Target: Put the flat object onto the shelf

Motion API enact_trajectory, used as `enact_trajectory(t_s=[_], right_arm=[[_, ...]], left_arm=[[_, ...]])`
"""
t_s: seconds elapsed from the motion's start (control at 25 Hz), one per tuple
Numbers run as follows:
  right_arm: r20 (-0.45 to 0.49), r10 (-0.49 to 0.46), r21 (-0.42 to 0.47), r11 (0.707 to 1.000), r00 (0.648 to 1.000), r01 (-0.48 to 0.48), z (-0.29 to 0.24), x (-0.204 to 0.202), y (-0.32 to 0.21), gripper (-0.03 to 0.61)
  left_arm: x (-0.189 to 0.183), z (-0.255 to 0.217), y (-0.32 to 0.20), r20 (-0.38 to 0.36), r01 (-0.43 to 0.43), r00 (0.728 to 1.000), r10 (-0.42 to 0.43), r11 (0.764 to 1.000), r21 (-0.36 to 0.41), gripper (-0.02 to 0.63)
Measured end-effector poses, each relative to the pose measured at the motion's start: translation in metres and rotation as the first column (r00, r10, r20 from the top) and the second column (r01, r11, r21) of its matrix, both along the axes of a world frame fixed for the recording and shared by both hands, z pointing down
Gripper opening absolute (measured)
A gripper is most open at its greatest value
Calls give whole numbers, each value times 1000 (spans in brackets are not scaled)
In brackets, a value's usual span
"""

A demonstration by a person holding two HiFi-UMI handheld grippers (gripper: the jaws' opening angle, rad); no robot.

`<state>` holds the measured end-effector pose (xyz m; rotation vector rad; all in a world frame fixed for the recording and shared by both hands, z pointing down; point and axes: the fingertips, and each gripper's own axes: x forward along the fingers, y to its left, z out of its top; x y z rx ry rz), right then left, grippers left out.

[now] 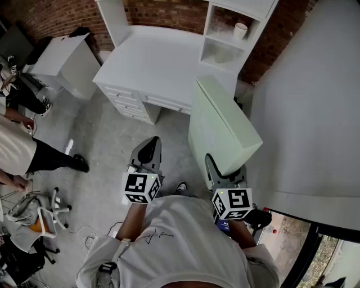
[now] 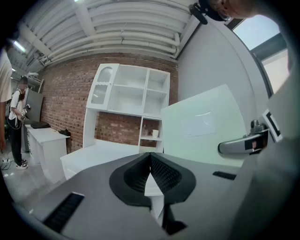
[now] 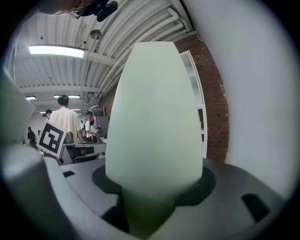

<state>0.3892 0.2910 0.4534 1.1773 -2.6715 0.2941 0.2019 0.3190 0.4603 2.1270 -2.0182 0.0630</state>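
- Wearing a white T-shirt (image 1: 180, 242), closest to the head camera, and reaching both arms forward over a grey floor (image 1: 107, 140).
- Clamping the right gripper (image 1: 214, 167) on the near edge of the flat object (image 1: 220, 126), a pale green panel; pressing both jaws wide against its two faces, as seen in the right gripper view, with the panel rising from between them and filling the middle of that view.
- Holding the panel off the floor and standing on edge, leaning a little, just to the right of the left gripper (image 1: 151, 145) and beside a plain pale wall (image 1: 315, 112).
- Holding the left gripper's jaws together with nothing between them, tips meeting in a point, apart from the panel and aimed toward the furniture ahead.
- Carrying a marker cube (image 1: 140, 188) on the left gripper and another marker cube (image 1: 232, 203) on the right one, both just in front of the shirt.
- Facing a white desk (image 1: 157, 62) with drawers, set against a brick wall (image 1: 169, 11), well apart from the panel.
- Facing also the shelf (image 1: 225, 34), a white unit of open compartments standing on the desk's right end, with a white cup (image 1: 241, 29) sitting in one compartment; panel not yet resting on it.
- Passing a white cabinet (image 1: 67, 56) and a bystander in black trousers (image 1: 39, 157), both off to the left.
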Motion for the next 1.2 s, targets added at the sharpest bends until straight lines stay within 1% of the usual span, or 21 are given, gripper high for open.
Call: enact_trajectory(t_s=[0.16, 0.4, 0.72, 0.88, 1.0, 1.2], right_arm=[[11, -7, 23, 1000, 1000, 7, -2, 0, -8, 272], [36, -19, 1, 1000, 999, 19, 2, -1, -2, 272], [59, -18, -26, 999, 998, 20, 5, -10, -5, 278], [67, -31, -46, 998, 997, 34, 10, -23, -15, 279], [62, -38, -43, 998, 997, 40, 8, -35, -27, 279], [68, -40, -25, 999, 997, 42, -5, -74, -48, 275]], left_arm=[[6, -7, -8, 13, -3, 1000, 3, 1000, 17, 14], [13, -7, -6, 37, -16, 999, 17, 1000, -6, 14], [9, 0, -13, 20, -31, 999, 31, 999, -34, 14], [-9, 4, -24, 0, -18, 1000, 18, 999, -30, 14], [-28, 1, -33, -12, -5, 1000, 5, 1000, -9, 14], [-68, -8, -57, -28, -8, 1000, 9, 1000, 18, 14]])
